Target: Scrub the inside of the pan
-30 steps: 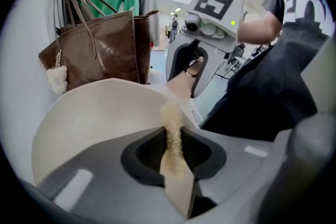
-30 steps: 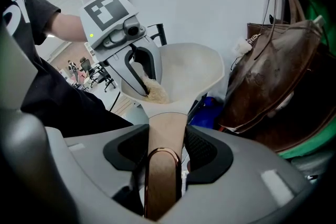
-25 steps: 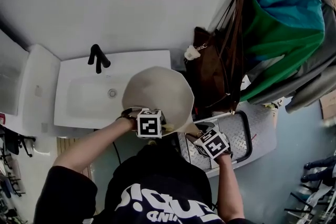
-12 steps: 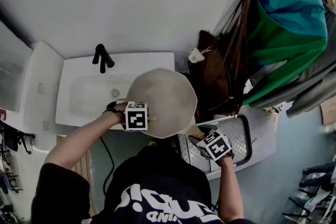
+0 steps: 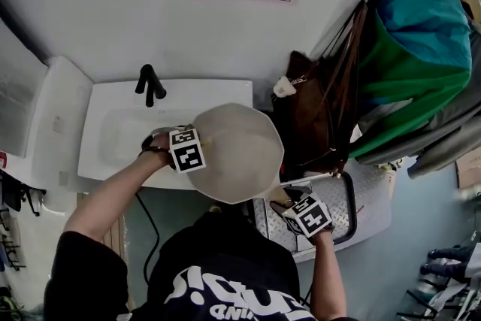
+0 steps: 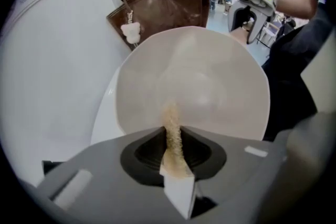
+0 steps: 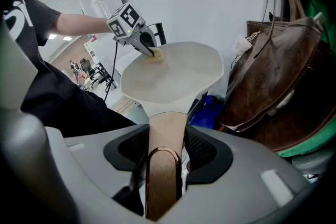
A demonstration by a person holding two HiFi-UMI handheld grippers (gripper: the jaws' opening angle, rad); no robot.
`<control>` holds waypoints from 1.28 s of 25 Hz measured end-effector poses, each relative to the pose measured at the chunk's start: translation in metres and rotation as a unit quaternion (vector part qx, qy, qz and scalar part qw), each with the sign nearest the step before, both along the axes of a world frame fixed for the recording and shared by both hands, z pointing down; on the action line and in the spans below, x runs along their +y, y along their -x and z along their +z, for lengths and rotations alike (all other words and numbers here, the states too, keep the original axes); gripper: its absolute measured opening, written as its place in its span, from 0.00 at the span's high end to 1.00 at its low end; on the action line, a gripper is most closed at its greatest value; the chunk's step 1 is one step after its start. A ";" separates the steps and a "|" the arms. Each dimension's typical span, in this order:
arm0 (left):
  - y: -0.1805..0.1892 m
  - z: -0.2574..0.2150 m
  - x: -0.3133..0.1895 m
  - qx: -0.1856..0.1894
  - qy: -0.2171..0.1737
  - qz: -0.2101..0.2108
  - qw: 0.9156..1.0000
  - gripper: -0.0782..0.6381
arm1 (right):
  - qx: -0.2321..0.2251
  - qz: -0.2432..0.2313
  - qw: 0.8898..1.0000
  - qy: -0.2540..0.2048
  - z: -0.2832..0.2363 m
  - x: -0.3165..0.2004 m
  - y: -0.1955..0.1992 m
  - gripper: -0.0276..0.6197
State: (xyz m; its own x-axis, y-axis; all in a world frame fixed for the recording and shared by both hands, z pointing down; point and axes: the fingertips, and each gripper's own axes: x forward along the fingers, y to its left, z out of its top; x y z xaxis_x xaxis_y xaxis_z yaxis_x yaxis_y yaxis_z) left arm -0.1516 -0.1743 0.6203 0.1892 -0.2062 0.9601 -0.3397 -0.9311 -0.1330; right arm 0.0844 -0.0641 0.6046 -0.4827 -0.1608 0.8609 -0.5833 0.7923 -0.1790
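Observation:
A cream pan [image 5: 239, 152] hangs tilted over the sink's right end. In the right gripper view, my right gripper [image 7: 167, 134] is shut on the pan's tan handle [image 7: 167, 128], with the bowl [image 7: 176, 73] beyond. My left gripper [image 6: 172, 136] is shut on a thin yellowish scrub pad [image 6: 172, 136], whose tip lies on the pan's inner surface [image 6: 210, 81] by the rim. In the head view, the left gripper [image 5: 200, 142] sits at the pan's left rim and the right gripper [image 5: 285, 203] below the pan's right. The pad [image 7: 154, 54] also shows in the right gripper view.
A white sink [image 5: 113, 139] with a black faucet [image 5: 150, 84] sits against the wall, left of the pan. A brown bag [image 5: 312, 116] and hanging clothes [image 5: 413, 64] crowd the right side. A metal tread-plate step [image 5: 368, 192] lies under the right gripper.
My left gripper has slid with the pad from the pan's near rim leftward and away, to its left rim. The right gripper and pan have stayed nearly still.

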 end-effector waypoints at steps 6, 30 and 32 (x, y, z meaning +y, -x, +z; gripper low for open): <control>0.001 -0.003 -0.034 0.000 -0.060 -0.022 0.998 0.80 | 0.003 -0.001 1.000 0.005 0.001 0.001 0.001 0.62; -0.075 0.049 -0.093 -0.007 -0.109 -0.054 0.993 0.80 | 0.004 0.001 1.000 0.013 -0.001 0.003 0.004 0.62; -0.087 0.053 -0.086 0.002 -0.102 -0.052 0.993 0.80 | -0.002 -0.002 1.000 0.010 -0.001 0.002 0.004 0.62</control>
